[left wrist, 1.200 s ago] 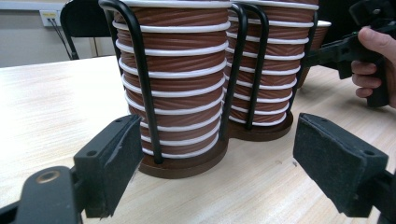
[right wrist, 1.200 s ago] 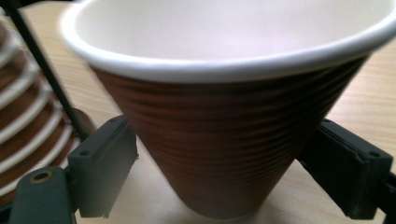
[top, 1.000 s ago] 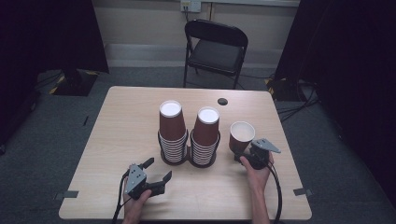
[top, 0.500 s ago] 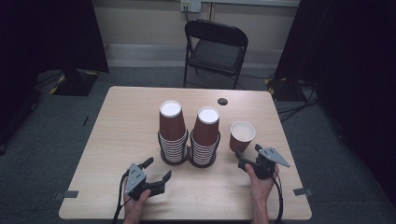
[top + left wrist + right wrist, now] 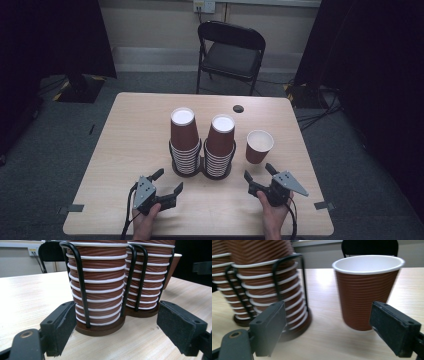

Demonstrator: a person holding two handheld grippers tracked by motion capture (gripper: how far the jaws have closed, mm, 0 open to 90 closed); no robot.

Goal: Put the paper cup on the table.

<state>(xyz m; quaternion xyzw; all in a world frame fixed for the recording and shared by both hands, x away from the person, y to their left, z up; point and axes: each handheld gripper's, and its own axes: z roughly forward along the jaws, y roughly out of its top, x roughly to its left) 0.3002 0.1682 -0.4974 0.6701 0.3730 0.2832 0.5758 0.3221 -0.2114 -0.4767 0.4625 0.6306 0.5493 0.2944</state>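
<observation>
We see the left gripper low on the near left of the table, held in a hand coming in from the bottom edge; jaws wide apart, nothing btwn them, pointing toward the cup rack. In the left gripper view its two black pads stand either side of the left stack's base w/o touching it. Next, mid-table, a black wire holder w/ two round brown bases carries two stacks of ribbed brown paper cups w/ white rims: left stack and right stack, side by side, both upright, wire hoops around the lower cups. Just right of them a single brown paper cup stands upright on the tabletop, white inside, apart from the holder. Near it, toward the front edge, the right gripper is held in the other hand; jaws spread open, holding nothing, close to the cup but not touching. In the right gripper view the single cup sits btwn the open jaws, farther off. Beyond the table: a small dark round spot near the far edge, and a black folding chair.
</observation>
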